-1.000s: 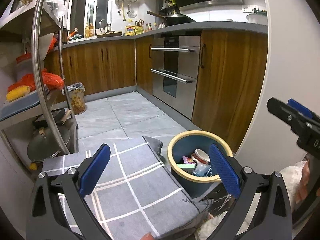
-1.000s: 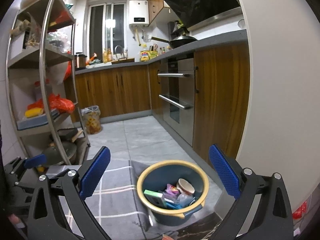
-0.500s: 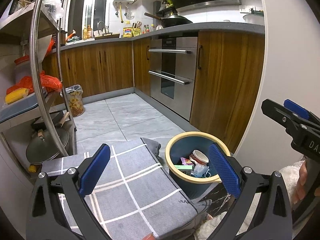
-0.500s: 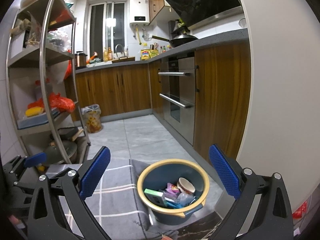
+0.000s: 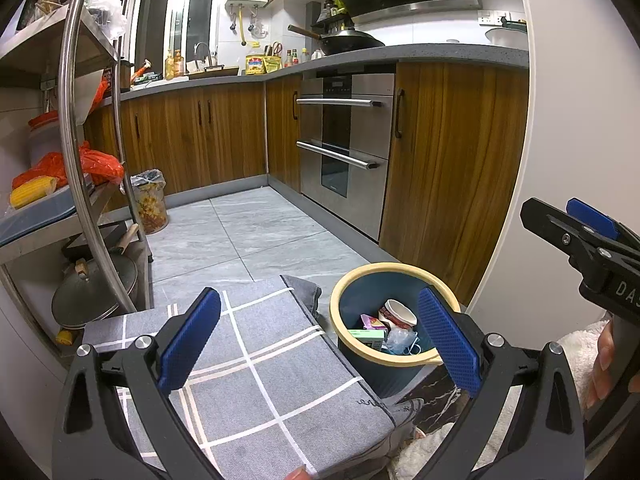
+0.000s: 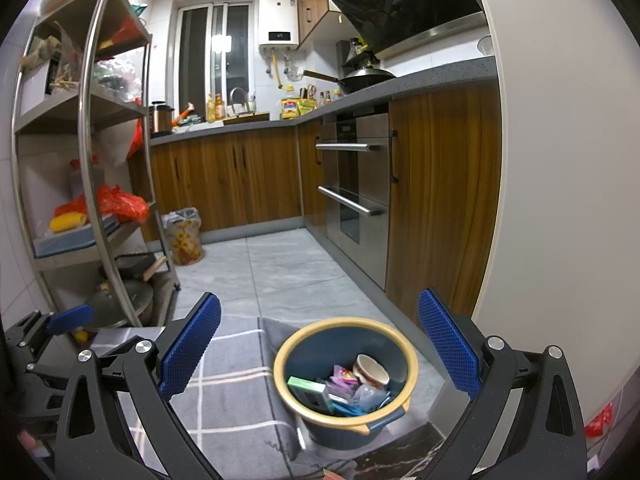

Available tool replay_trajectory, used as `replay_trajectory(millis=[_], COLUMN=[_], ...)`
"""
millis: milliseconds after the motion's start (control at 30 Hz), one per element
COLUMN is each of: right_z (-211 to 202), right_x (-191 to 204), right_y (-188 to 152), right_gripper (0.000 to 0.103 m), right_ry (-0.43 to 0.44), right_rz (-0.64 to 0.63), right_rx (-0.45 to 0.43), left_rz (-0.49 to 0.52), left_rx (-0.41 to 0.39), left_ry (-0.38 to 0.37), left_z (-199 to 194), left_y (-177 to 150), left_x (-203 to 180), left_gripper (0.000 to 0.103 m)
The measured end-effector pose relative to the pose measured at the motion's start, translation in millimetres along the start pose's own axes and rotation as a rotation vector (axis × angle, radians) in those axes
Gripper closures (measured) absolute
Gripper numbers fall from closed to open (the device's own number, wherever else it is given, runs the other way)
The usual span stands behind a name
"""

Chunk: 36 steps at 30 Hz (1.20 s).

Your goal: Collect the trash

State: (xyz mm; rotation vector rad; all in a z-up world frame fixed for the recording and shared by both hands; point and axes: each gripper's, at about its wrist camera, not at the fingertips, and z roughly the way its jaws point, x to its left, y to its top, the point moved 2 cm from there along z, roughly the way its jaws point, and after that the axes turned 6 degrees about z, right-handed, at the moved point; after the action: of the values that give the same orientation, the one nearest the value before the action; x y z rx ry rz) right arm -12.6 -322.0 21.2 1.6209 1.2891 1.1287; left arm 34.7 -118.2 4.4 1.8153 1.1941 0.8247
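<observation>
right wrist view looks down over the round dark blue plastic bin with a pale yellow rim (image 6: pixel 346 364), which stands on the floor just beside the grey floor mat with white grid lines (image 6: pixel 224 396) and near the white wall corner (image 6: pixel 540 240). the right gripper (image 6: pixel 320 356) has its blue-padded tongs spread wide with nothing between them, and the bin sits almost centred between them, low and ahead. inside the bin lie a green carton (image 6: pixel 307 387), a small white paper cup (image 6: pixel 372 370) tipped on its side, and some crumpled coloured wrappers (image 6: pixel 344 378)

from the left wrist view the left gripper (image 5: pixel 320 344) is likewise spread and empty; it faces mostly the mat, and the bin lies off to its right, partly behind its right pad. the right gripper shows at that view's right edge, held in a hand (image 5: pixel 600 364)

judging from this, the right gripper is the better lined up with the bin, which has no long axis to favour. no loose trash is visible on the tiled floor (image 6: pixel 288 272), so collecting looks far along; what remains, i cannot tell
</observation>
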Motion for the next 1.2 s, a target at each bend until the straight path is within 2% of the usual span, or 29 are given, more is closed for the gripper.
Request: replay_trajectory(millis=[667, 900, 1200], right_z=[-0.2, -0.3, 0.4], right_x=[1.4, 1.7, 0.5], right_y=[1.2, 1.7, 2.7], right_gripper=[0.005, 0.005, 0.005], right_ry=[-0.001, -0.001, 0.001], right_rz=[-0.001, 0.0, -0.001], right_rx=[0.002, 0.002, 0.003], left_rz=[0.004, 0.023, 0.02], left_rx=[-0.003, -0.03, -0.049], left_ry=[-0.002, -0.005, -0.042], left_z=[-0.5, -5.5, -9.4], left_y=[-0.8, -1.4, -0.5], left_x=[-4.1, -6.7, -5.3], left_gripper=[0.006, 0.006, 0.006])
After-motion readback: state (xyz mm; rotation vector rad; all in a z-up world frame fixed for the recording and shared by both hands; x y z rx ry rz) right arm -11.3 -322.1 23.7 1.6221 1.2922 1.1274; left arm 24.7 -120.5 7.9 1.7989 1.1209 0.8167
